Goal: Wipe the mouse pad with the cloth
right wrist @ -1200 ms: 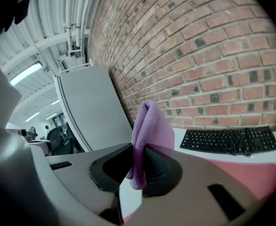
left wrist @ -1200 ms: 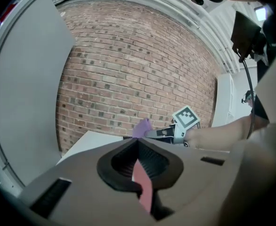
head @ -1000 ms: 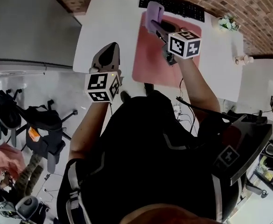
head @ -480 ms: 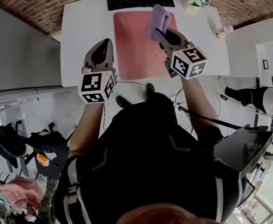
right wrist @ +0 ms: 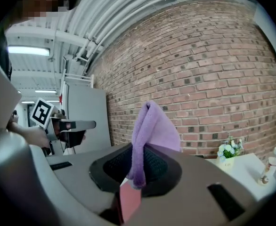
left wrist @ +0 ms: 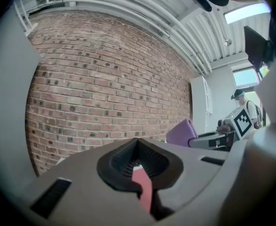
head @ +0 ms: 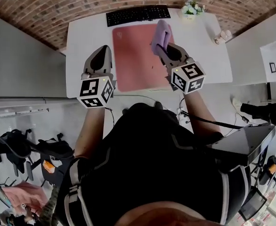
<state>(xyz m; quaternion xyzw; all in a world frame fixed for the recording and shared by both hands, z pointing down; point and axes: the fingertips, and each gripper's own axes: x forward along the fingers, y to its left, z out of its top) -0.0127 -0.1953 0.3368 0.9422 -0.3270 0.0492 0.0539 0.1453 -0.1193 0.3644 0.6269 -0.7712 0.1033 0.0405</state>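
Observation:
A pink mouse pad (head: 135,55) lies on the white desk (head: 86,36), in front of a black keyboard (head: 138,14). My right gripper (head: 163,45) is held in the air above the pad's right part, shut on a folded purple cloth (head: 161,32) that stands up out of its jaws. In the right gripper view the cloth (right wrist: 150,131) rises from between the closed jaws of my right gripper (right wrist: 140,160). My left gripper (head: 103,54) hovers at the pad's left edge, shut and holding nothing. In the left gripper view the left gripper (left wrist: 138,147) has only a strip of pink pad showing past its jaws.
A small pot of flowers (head: 191,8) and a small pale bottle (head: 221,36) stand on the desk's far right. A brick wall (head: 58,4) runs behind the desk. Cables (head: 147,96) hang along the front edge. Office chairs (head: 44,149) stand on the floor to the left.
The head view has swung, so the desk now sits square and centred. Both grippers keep their places over the pad; the right one still holds the cloth.

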